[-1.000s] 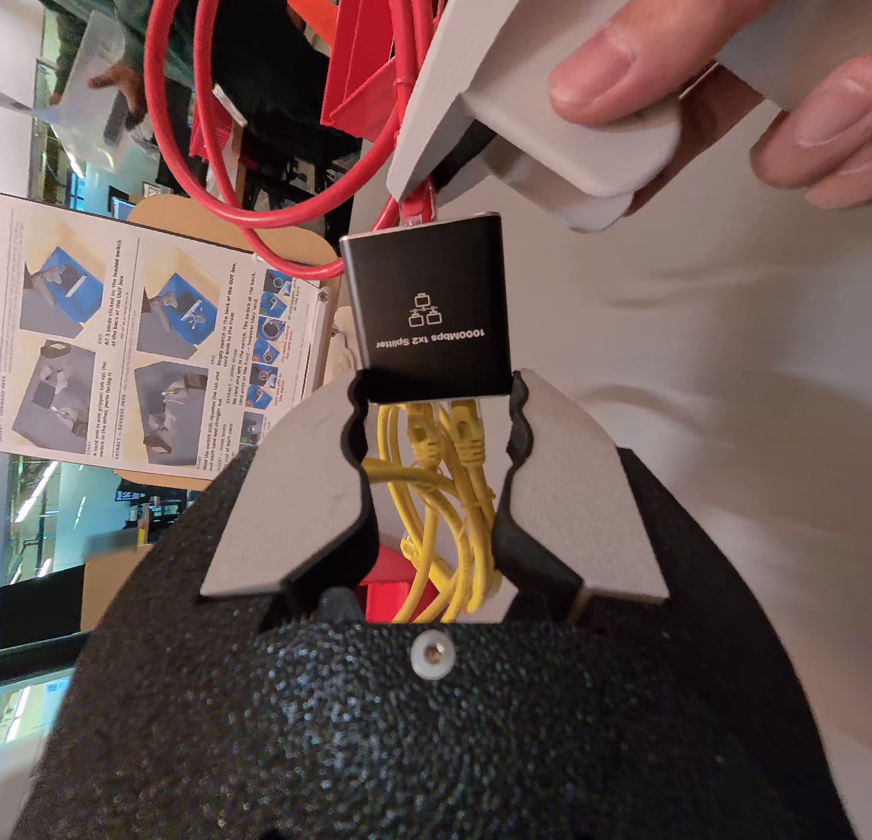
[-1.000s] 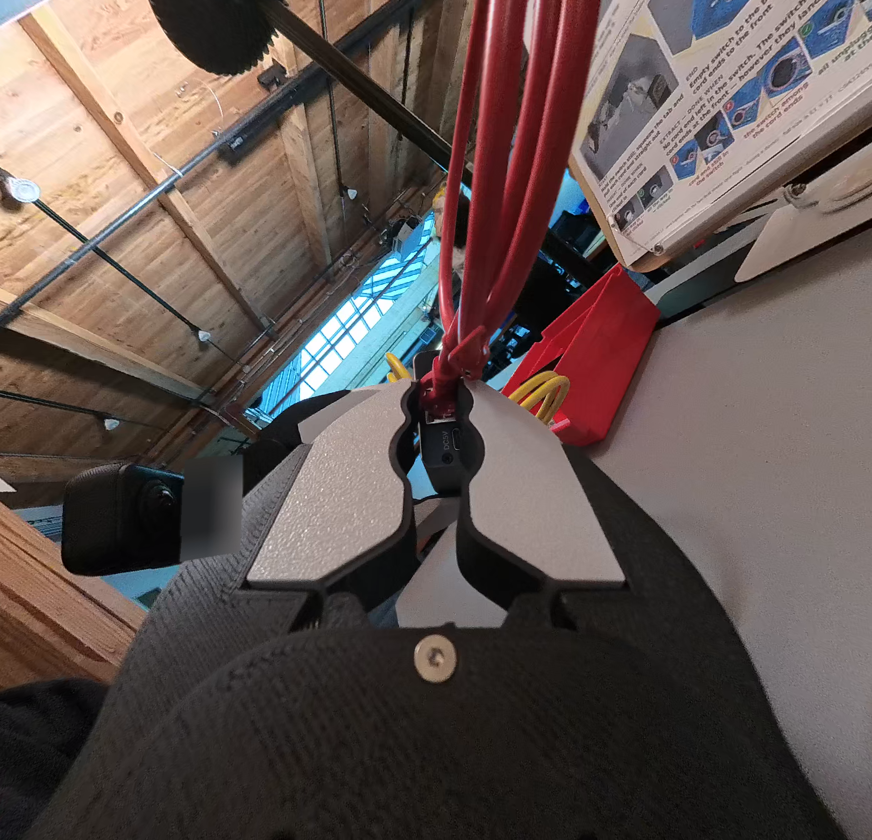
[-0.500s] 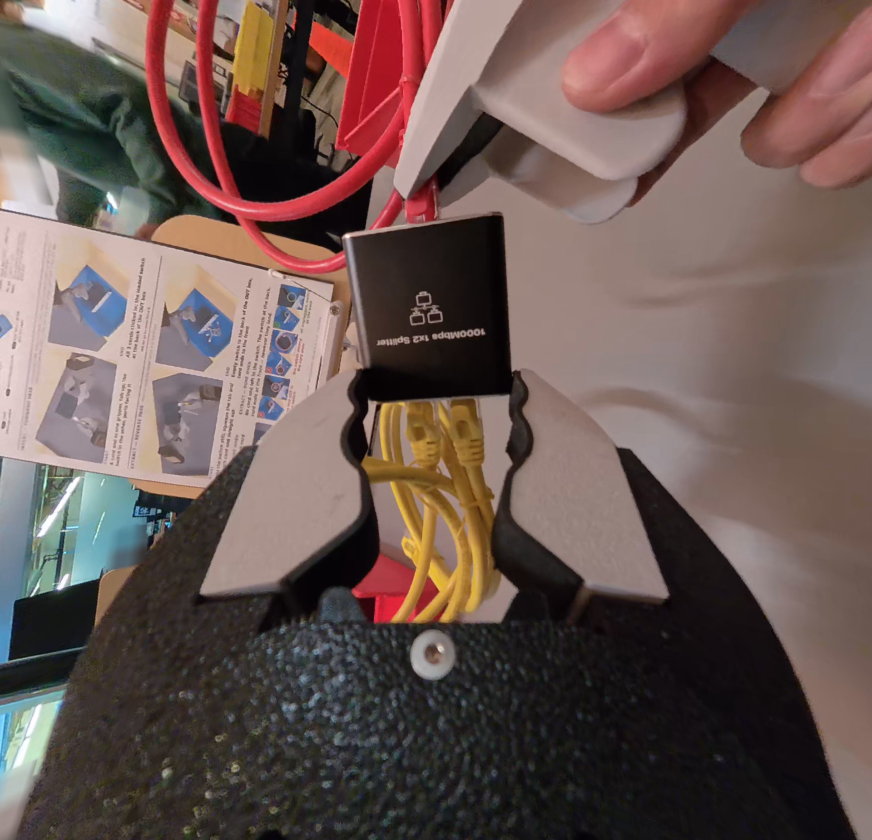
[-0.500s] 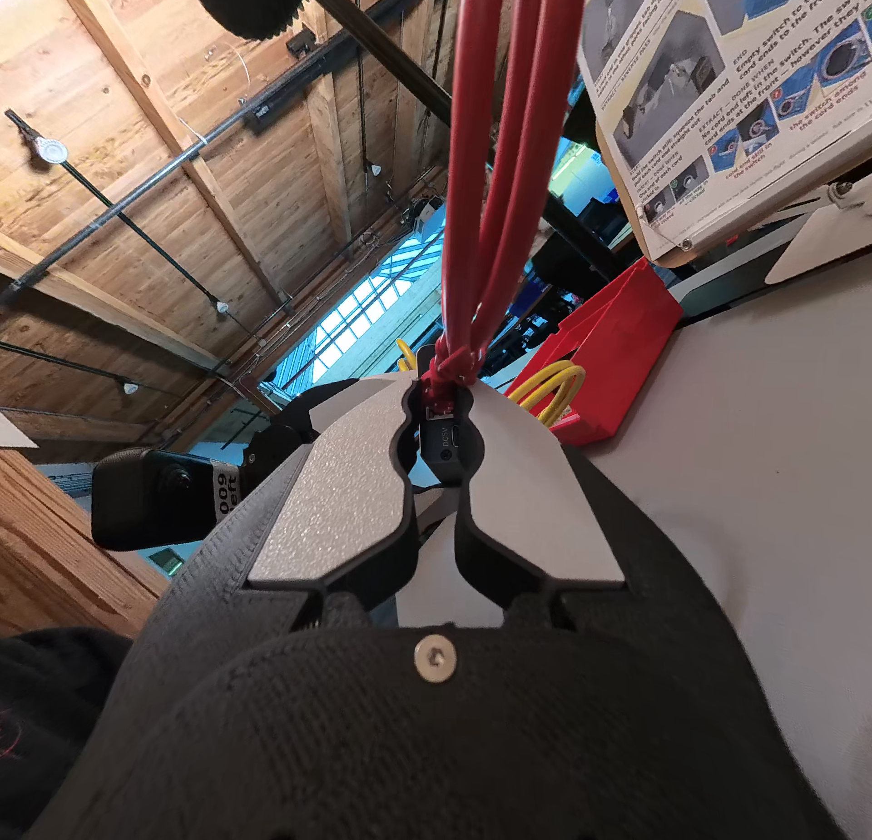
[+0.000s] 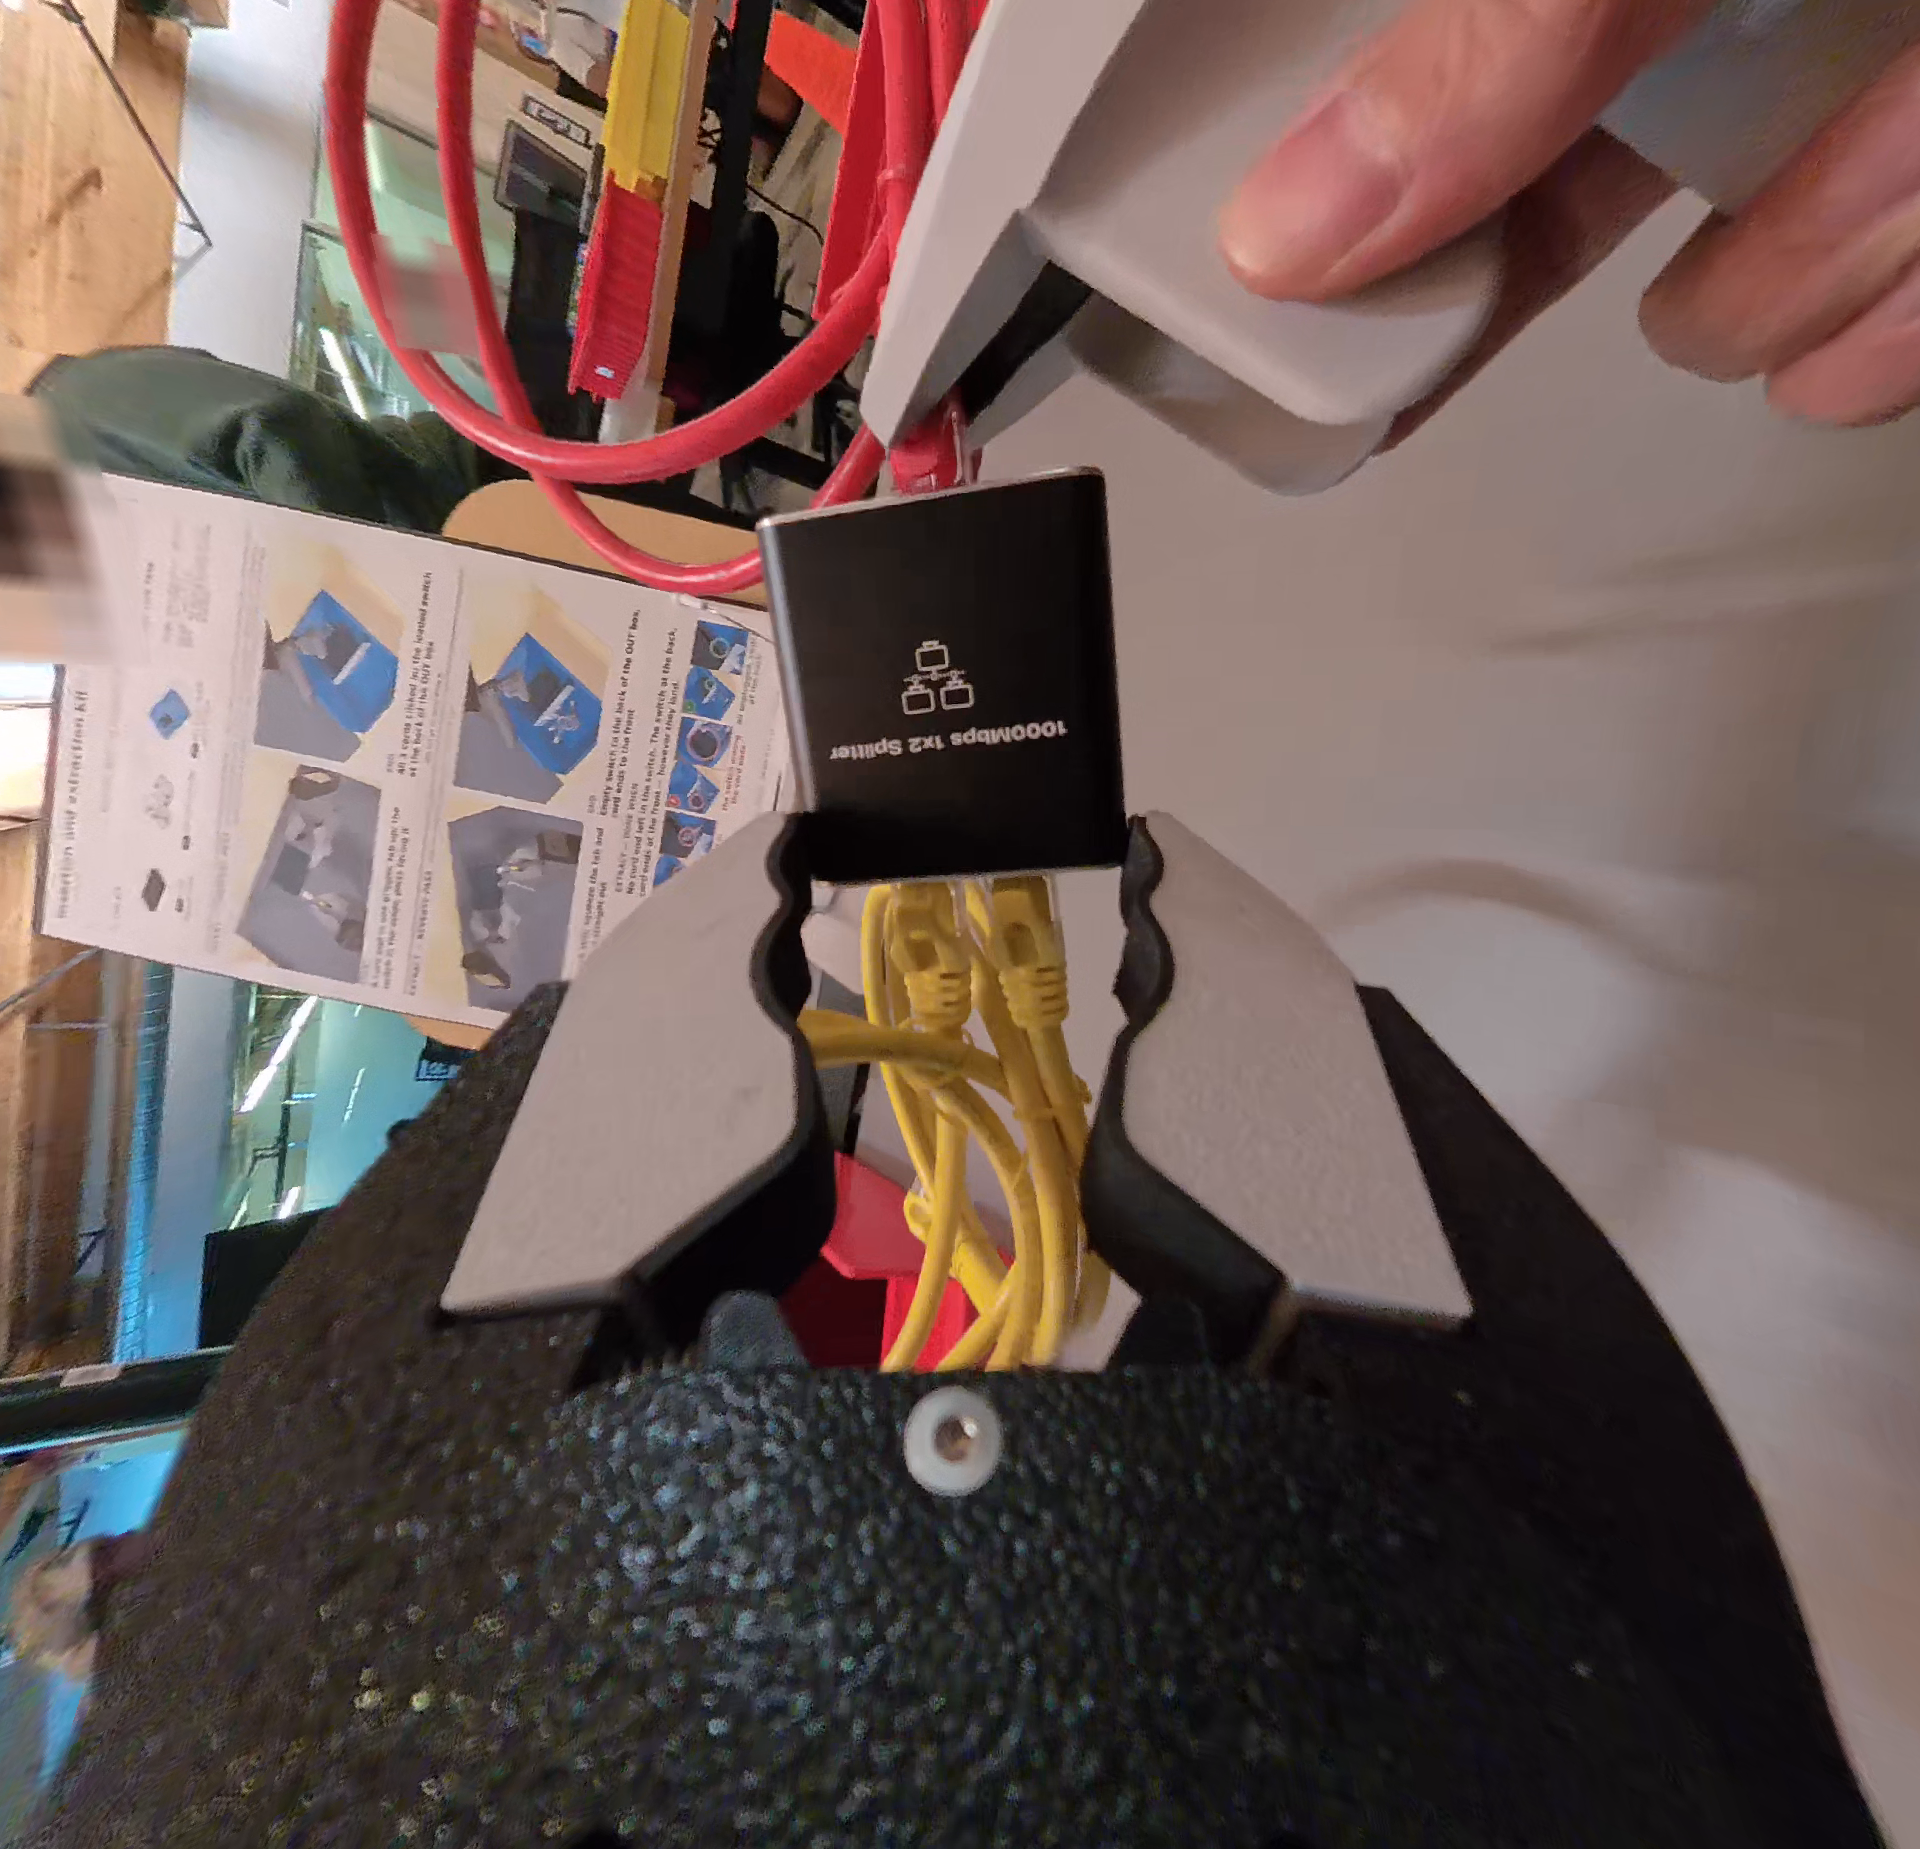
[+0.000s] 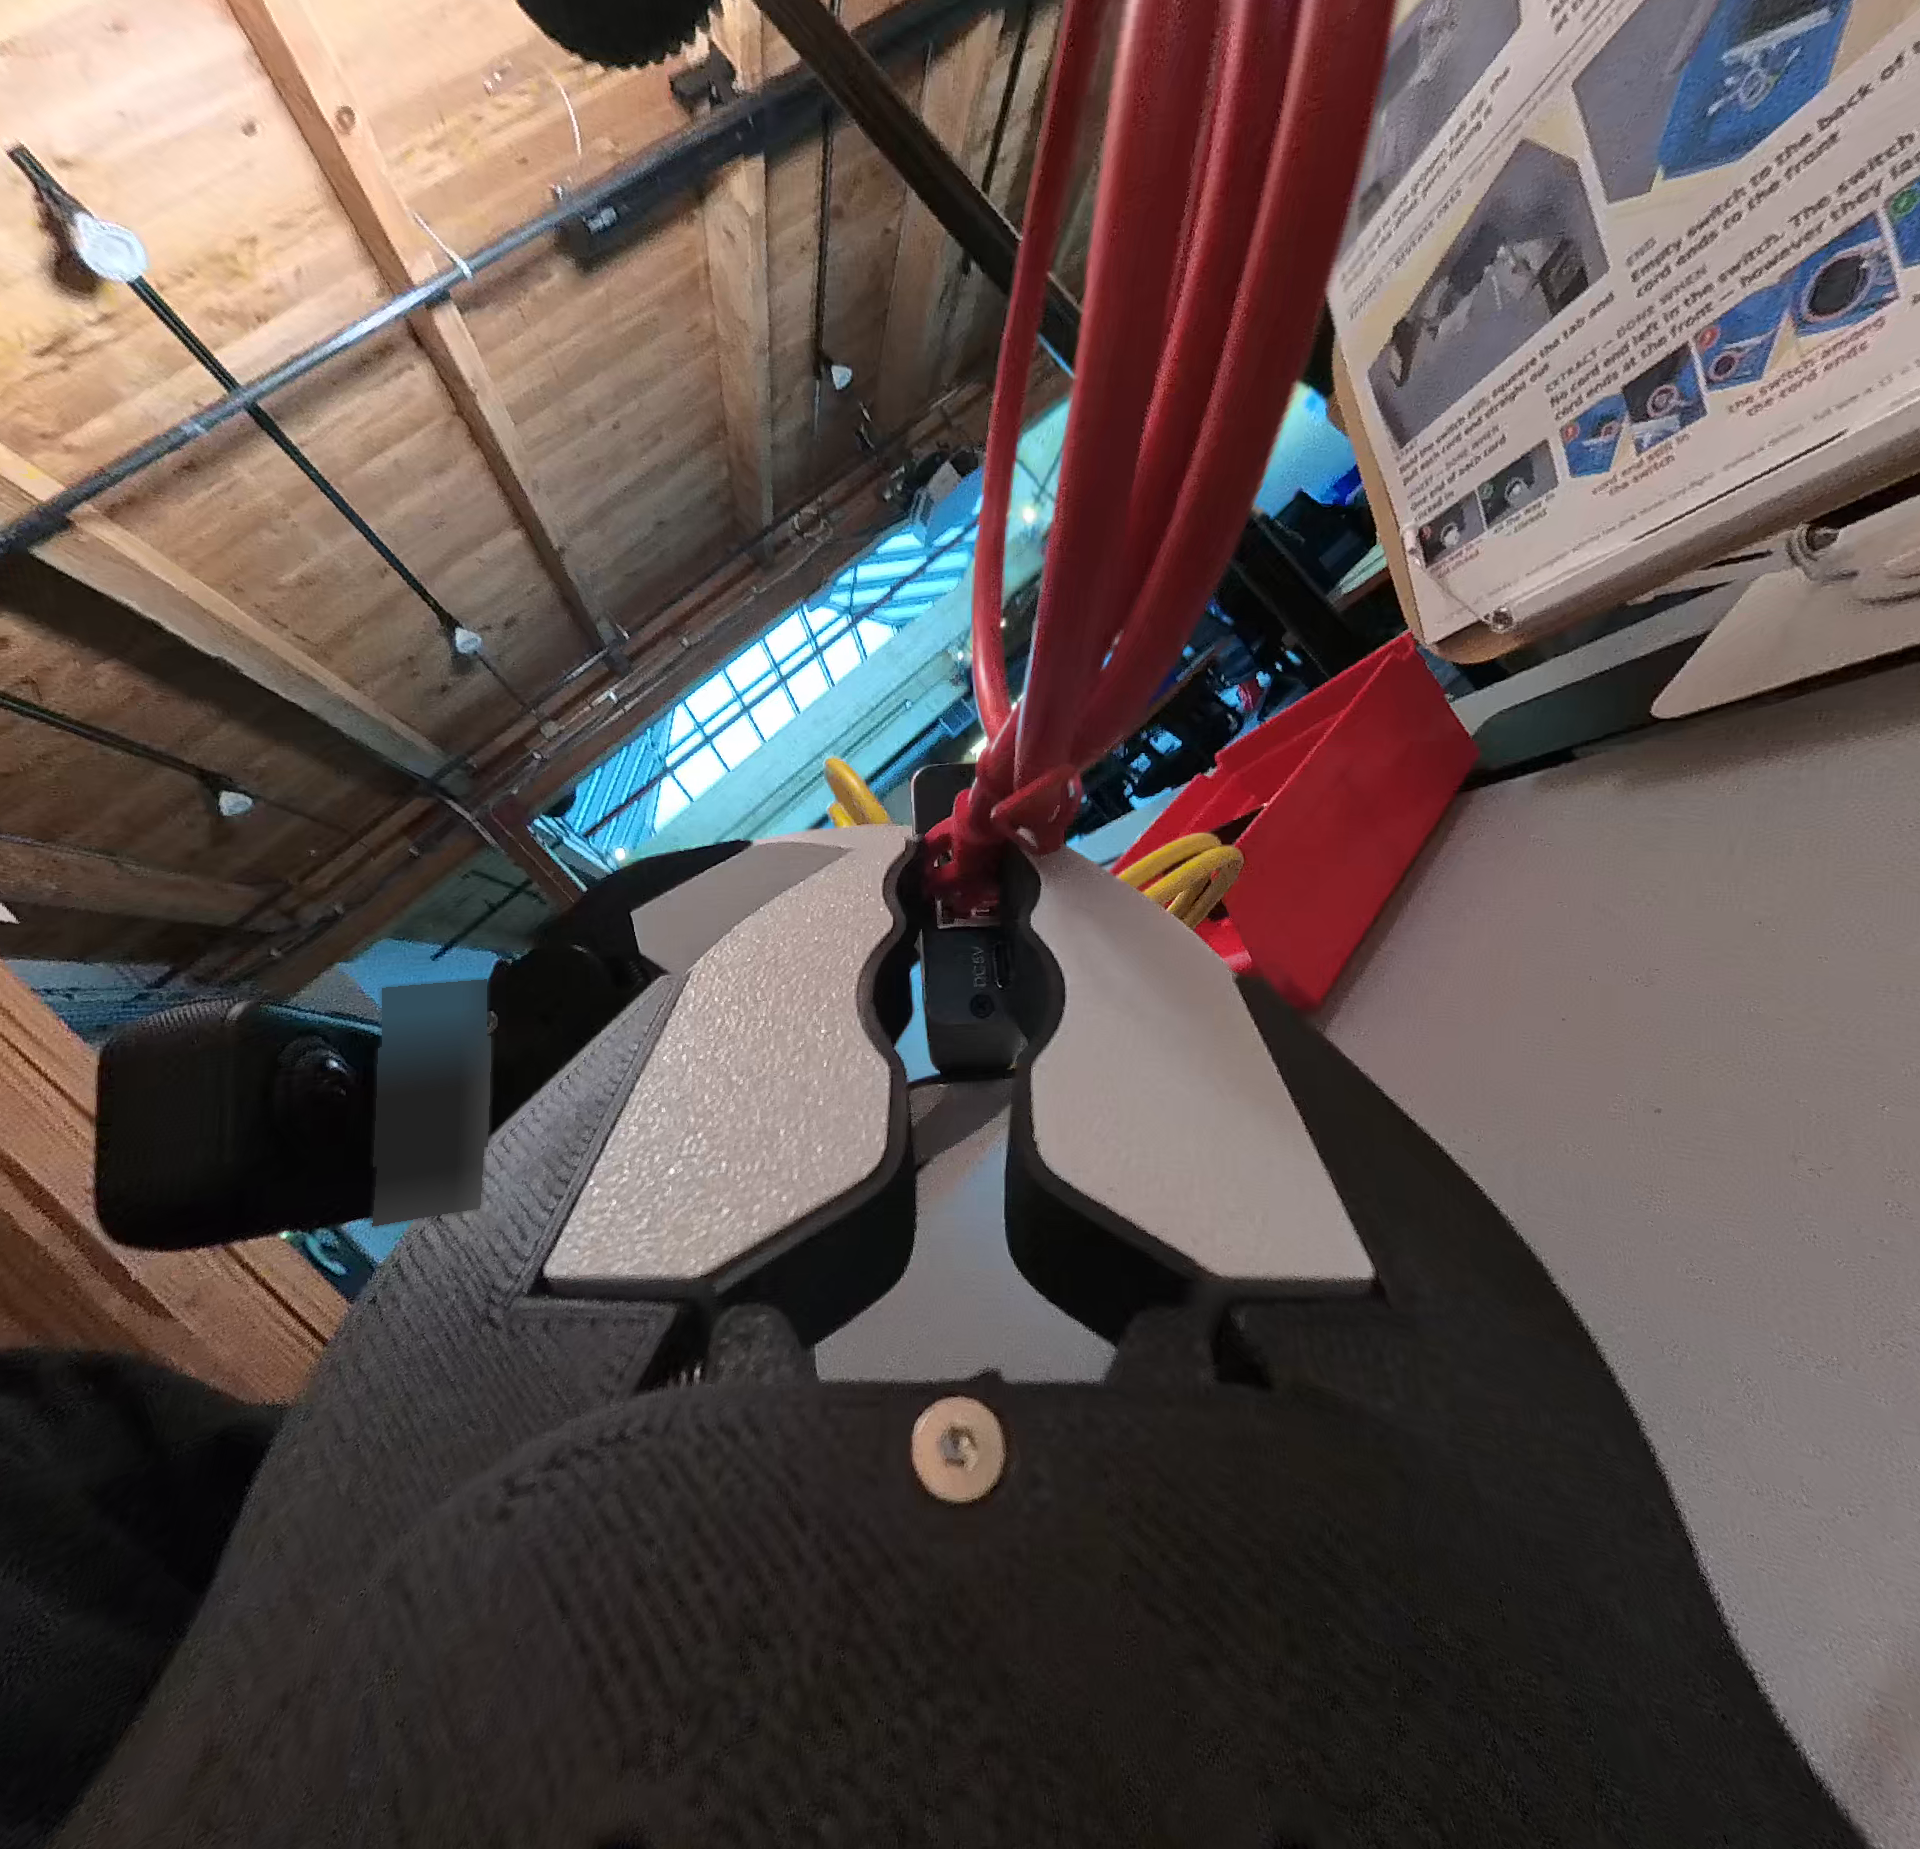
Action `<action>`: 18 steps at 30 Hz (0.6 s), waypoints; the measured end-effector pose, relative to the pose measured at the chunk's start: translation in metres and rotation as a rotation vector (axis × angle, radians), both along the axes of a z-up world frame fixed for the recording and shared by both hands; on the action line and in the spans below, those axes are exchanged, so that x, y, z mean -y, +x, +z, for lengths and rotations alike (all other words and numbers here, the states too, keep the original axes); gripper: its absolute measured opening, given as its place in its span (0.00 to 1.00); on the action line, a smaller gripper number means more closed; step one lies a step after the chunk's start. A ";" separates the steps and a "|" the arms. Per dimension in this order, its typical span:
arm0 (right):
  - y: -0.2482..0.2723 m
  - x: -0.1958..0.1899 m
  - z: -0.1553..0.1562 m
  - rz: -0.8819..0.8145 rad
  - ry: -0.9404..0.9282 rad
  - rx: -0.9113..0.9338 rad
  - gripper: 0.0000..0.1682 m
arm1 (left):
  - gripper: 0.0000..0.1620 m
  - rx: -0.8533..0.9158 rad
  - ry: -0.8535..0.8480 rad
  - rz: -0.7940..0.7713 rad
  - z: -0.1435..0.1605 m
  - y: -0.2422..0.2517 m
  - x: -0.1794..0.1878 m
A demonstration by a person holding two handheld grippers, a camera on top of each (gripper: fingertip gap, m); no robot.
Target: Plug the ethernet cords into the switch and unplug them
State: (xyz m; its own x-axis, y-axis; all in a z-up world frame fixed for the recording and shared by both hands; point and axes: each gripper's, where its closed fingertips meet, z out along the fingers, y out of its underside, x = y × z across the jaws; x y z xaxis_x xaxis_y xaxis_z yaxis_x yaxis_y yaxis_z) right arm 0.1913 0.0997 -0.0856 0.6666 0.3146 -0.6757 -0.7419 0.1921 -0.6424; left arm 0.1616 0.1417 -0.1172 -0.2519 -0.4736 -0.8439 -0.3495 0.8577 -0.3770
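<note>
Above you runs a wooden plank ceiling (image 6: 312, 365) with beams and dark metal rods (image 6: 260, 417), and a bright skylight (image 6: 758, 698) lets daylight in. Your pale grey tabletop (image 6: 1662, 1072) carries a red bin (image 6: 1340, 812) and an illustrated instruction sheet (image 5: 395, 760) on a stand. Cluttered shelving (image 5: 665, 189) stands beyond.

Both wrist cameras sit close behind their fingers, facing each other across the black switch (image 5: 951, 682), which both views share; the right one tilts toward the ceiling.
</note>
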 end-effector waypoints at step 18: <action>-0.007 0.004 0.003 -0.025 0.060 0.038 0.09 | 0.35 0.051 0.039 -0.006 0.008 0.001 0.004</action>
State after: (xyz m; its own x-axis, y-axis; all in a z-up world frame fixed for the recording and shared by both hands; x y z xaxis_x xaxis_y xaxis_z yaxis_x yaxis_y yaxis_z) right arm 0.1845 0.0955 -0.0823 0.6996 0.3369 -0.6302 -0.7117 0.2496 -0.6566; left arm 0.1625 0.1375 -0.1089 -0.2111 -0.4385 -0.8736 -0.3260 0.8741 -0.3601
